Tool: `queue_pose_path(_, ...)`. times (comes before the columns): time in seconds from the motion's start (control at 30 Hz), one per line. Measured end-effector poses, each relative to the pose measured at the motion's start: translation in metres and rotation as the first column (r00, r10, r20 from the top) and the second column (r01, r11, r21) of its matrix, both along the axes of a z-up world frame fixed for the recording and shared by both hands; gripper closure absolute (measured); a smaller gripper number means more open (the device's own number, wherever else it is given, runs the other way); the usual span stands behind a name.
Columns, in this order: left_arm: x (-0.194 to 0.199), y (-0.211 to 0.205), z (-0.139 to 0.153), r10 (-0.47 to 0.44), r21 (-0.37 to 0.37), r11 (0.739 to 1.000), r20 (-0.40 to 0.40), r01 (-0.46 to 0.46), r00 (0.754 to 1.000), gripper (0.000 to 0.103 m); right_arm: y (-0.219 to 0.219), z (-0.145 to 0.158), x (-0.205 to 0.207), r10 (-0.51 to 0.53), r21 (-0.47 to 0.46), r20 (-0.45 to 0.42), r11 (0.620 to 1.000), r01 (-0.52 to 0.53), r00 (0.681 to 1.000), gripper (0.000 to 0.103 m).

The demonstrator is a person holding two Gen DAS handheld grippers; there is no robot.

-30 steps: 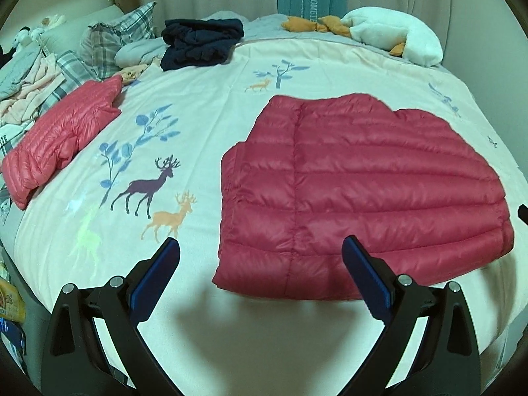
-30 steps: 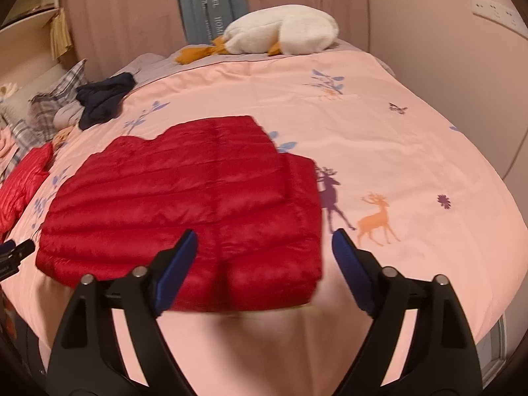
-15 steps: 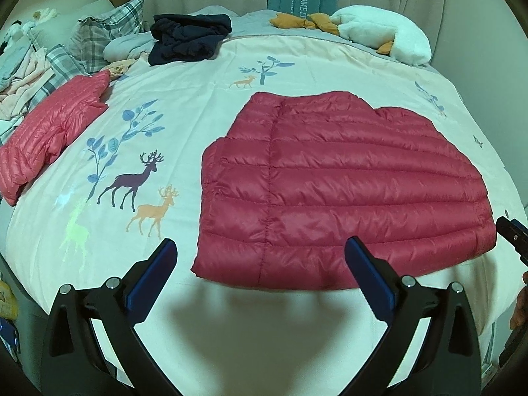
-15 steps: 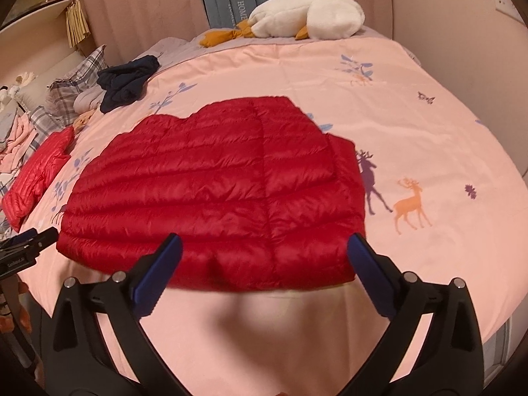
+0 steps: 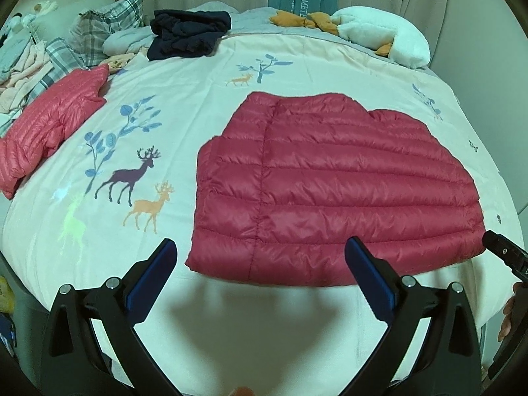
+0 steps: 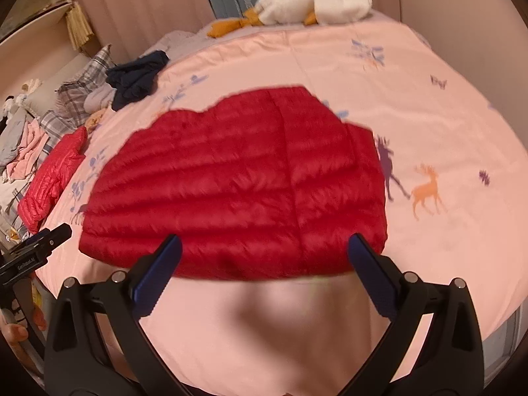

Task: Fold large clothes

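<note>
Both grippers, left (image 5: 260, 270) and right (image 6: 264, 267), hover spread over the deer-print bedspread (image 5: 184, 99) and red jacket (image 5: 330, 191).

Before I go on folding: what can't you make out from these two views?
- Red jacket: sleeves and zip hidden underneath, both views.
- Its near hem: blurred, right view.
- Pink jacket: cut off by left view's edge.
- Clothes pile: too small, right view.

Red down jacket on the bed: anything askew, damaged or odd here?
Nothing damaged. The red down jacket lies folded and flat on the deer-print bedspread, though its right edge slants rather than squares off. Both tools hover open, clear of it.
</note>
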State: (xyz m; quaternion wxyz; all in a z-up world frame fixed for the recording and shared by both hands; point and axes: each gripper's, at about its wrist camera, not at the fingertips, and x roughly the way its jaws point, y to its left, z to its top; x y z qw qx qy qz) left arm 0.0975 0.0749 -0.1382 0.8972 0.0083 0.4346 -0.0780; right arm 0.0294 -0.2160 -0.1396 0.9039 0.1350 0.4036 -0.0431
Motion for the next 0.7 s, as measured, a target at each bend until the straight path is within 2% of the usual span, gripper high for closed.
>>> queue_pose_path(0.13,-0.008,-0.005,0.028,0.018,0.051,0.998,0.061,-0.021,0.998,0.001,0.009,0.031,-0.005,0.030,-0.026,0.060,0.999,-0.029,0.998,0.002)
queue_pose_path(0.27,-0.017,-0.006,0.061,-0.007,0.001,1.000,0.107,0.007,0.994,0.001,0.022,0.069,-0.013,0.044,-0.099,0.119,0.995,-0.032,0.992,0.002)
queue_pose_path(0.37,-0.024,-0.011,0.086,-0.003,0.031,1.000,0.147,-0.002,0.989,0.001,0.029,0.093,-0.019,0.045,-0.130,0.151,0.991,-0.026,0.987,0.002)
queue_pose_path(0.57,-0.041,-0.022,0.126,-0.003,0.071,0.997,0.210,-0.012,0.978,0.001,0.033,0.132,-0.033,0.043,-0.107,0.185,0.994,-0.023,0.982,0.002)
queue_pose_path(0.7,-0.053,-0.027,0.149,-0.024,0.043,0.999,0.233,0.015,0.972,0.001,0.037,0.152,-0.048,0.052,-0.131,0.228,0.991,-0.022,0.972,0.002)
